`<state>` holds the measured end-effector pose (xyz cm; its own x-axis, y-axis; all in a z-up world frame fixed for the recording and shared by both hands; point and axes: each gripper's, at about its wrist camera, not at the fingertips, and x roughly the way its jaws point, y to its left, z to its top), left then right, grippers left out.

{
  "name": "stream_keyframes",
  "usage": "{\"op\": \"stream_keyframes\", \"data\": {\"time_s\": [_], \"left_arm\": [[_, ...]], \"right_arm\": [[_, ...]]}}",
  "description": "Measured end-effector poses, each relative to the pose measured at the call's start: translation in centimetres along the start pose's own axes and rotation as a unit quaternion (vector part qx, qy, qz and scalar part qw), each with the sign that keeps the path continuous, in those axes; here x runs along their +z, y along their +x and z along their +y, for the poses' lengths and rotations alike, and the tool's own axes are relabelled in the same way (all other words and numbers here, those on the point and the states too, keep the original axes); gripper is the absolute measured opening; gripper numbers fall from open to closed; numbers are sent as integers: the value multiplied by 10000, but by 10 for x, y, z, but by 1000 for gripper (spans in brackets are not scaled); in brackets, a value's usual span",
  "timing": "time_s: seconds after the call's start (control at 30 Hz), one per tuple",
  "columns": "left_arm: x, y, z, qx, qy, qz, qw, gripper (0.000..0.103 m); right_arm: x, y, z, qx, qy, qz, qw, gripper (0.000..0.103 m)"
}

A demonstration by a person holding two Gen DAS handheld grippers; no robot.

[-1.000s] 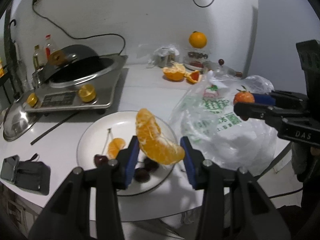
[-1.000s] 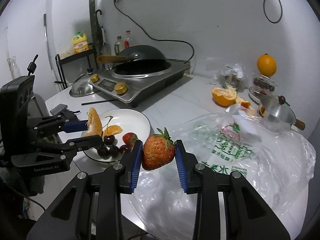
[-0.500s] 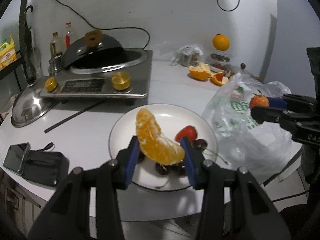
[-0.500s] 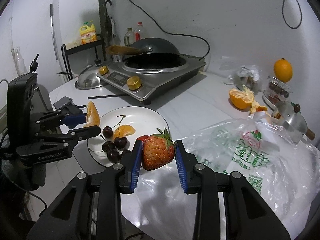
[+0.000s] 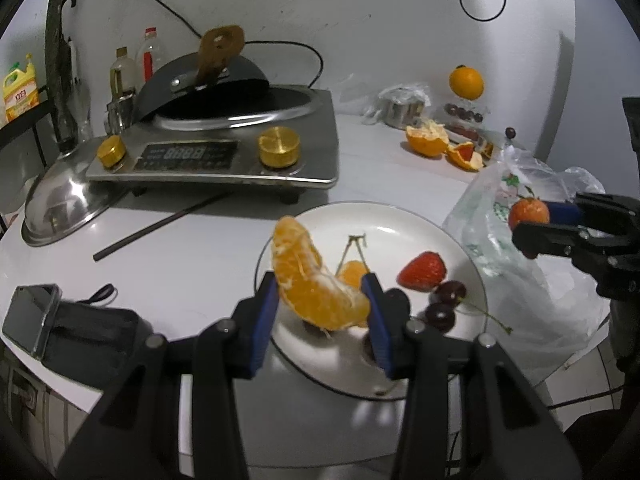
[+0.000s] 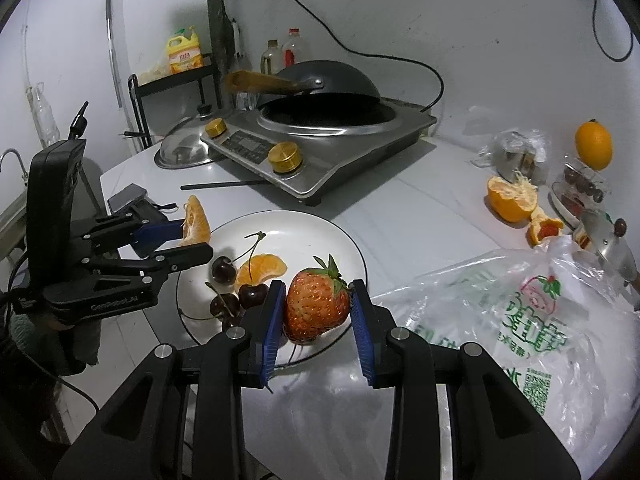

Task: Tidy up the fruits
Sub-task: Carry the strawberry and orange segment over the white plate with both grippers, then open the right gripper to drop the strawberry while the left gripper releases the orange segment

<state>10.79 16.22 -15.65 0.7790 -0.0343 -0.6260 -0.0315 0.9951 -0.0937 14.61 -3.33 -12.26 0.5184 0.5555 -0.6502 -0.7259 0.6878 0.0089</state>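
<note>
My left gripper (image 5: 322, 304) is shut on a peeled orange segment (image 5: 310, 280) and holds it above the near left edge of a white plate (image 5: 400, 220). The plate holds a strawberry (image 5: 422, 272), a small orange piece (image 5: 352, 274) and several dark cherries (image 5: 450, 292). My right gripper (image 6: 318, 312) is shut on a second strawberry (image 6: 316, 306), held above the plate's near right edge (image 6: 352, 248). Each gripper shows in the other's view: the right one (image 5: 532, 220) over the plastic bag, the left one (image 6: 192, 236) left of the plate.
An induction cooker with a wok (image 5: 224, 140) stands behind the plate, a steel lid (image 5: 64, 200) to its left, a black chopstick (image 5: 160, 226) in front. A clear plastic bag (image 6: 520, 320) lies right of the plate. Orange peel (image 5: 428, 142), a whole orange (image 5: 466, 82) and a phone (image 5: 28, 320) are around.
Both grippers, still holding their fruit, have shifted left over the plate. The plate's strawberry and cherries now lie to the right in the left wrist view.
</note>
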Motion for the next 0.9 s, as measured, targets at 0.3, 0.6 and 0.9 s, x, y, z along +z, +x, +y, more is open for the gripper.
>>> {"op": "stream_keyframes", "data": {"time_s": [0.3, 0.6, 0.9], "left_arm": [[9, 23, 11, -10, 55, 42, 10000, 44], [16, 48, 15, -61, 100, 127, 9999, 44], [16, 67, 9, -216, 259, 373, 9987, 44]], "right_arm": [[10, 28, -1, 107, -22, 131, 9999, 34], [19, 56, -6, 241, 27, 210, 9995, 34], [24, 84, -8, 379, 83, 305, 9988, 34]]}}
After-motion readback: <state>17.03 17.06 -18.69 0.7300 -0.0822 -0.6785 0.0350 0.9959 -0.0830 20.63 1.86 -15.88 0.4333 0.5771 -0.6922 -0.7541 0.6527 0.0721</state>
